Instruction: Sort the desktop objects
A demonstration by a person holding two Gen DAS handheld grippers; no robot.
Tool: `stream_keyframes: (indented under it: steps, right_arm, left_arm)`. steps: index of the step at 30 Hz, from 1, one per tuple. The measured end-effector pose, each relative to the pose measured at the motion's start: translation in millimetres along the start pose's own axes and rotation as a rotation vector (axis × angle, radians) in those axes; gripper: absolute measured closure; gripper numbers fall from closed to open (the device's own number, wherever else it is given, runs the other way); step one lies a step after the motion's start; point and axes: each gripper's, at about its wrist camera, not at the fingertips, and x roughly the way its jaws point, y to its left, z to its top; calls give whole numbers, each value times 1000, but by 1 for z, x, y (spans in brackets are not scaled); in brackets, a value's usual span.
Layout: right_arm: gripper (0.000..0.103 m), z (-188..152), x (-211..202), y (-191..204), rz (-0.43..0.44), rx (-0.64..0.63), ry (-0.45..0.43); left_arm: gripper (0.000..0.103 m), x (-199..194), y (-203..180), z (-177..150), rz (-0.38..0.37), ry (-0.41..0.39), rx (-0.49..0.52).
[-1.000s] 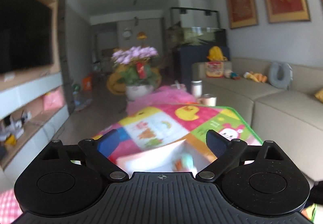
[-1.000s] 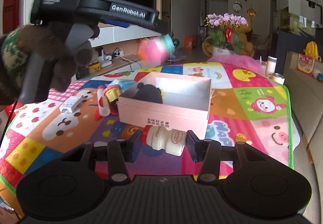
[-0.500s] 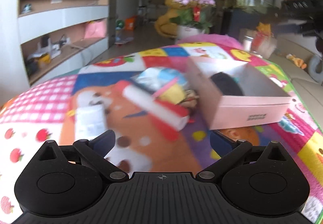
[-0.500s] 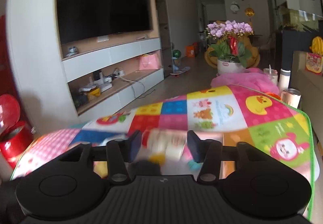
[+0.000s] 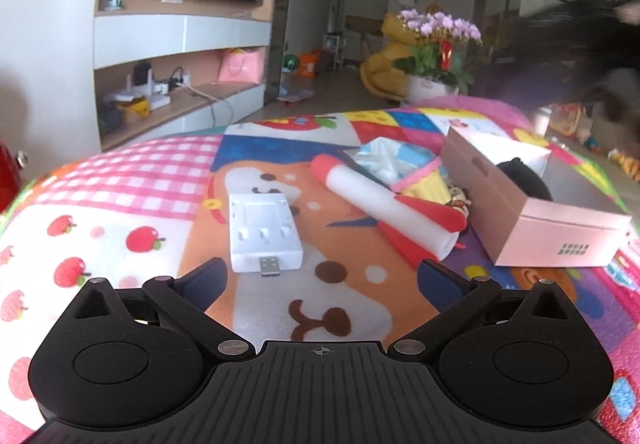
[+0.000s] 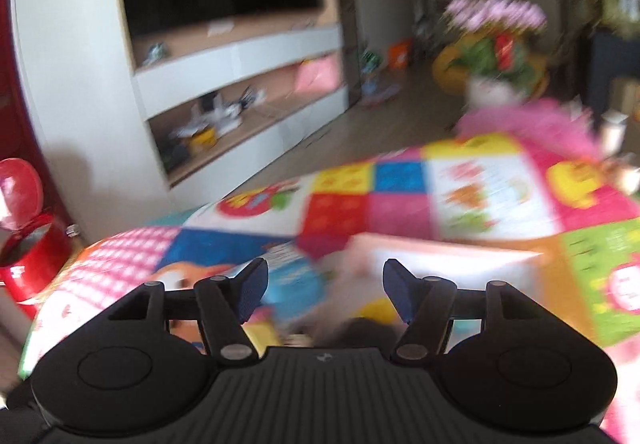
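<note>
My left tool (image 5: 320, 276) is spread wide and empty, now down over the charger (image 5: 262, 232) on the counter. My right tool (image 6: 322, 290) is opening, its bottle gone, apparently dropped into the box (image 5: 560, 228). Charger next.

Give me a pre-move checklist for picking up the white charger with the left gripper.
1. Left gripper wide open, nothing between its fingers: ok.
2. Charger in view, flat on the mat, nothing on top: ok.
3. Charger between the fingers: not ok; it lies ahead, toward the left finger.
4. Room around it: ok; the red-and-white roller lies apart to its right.
5. Pink box open with space inside: ok; a dark thing fills only part.
6. Right gripper out of the way: cannot tell; it is opening over the box, view blurred.
</note>
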Motion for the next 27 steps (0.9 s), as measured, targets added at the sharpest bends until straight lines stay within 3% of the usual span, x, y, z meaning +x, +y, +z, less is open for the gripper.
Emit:
stream_keyframes:
  steps: [2, 6, 11, 13, 15, 19, 23, 25, 27]
  right_arm:
    - [39, 13, 36, 13, 6, 6, 74]
    - [39, 24, 102, 47, -117, -98, 104]
    - [43, 33, 158, 60, -237, -176, 121]
    - [45, 35, 173, 51, -252, -152, 179]
    - [48, 31, 179, 44, -221, -95, 248]
    - [48, 13, 157, 53, -72, 6, 334]
    - [47, -10, 120, 71, 180, 85, 450]
    - [48, -15, 95, 80, 227, 60, 434]
    - [48, -19, 62, 86, 203, -21, 334]
  left_arm:
    - [0, -2, 6, 0, -20, -4, -32]
    - [0, -3, 16, 0, -53, -7, -90]
    - [0, -6, 12, -1, -74, 6, -64]
    - [0, -8, 10, -2, -74, 10, -50]
    - [0, -9, 8, -2, -81, 9, -34]
    - [0, -10, -1, -4, -143, 22, 9]
    - [0, -10, -7, -6, -164, 24, 42]
    - [0, -10, -8, -7, -165, 31, 47]
    - [0, -10, -9, -7, -153, 36, 55]
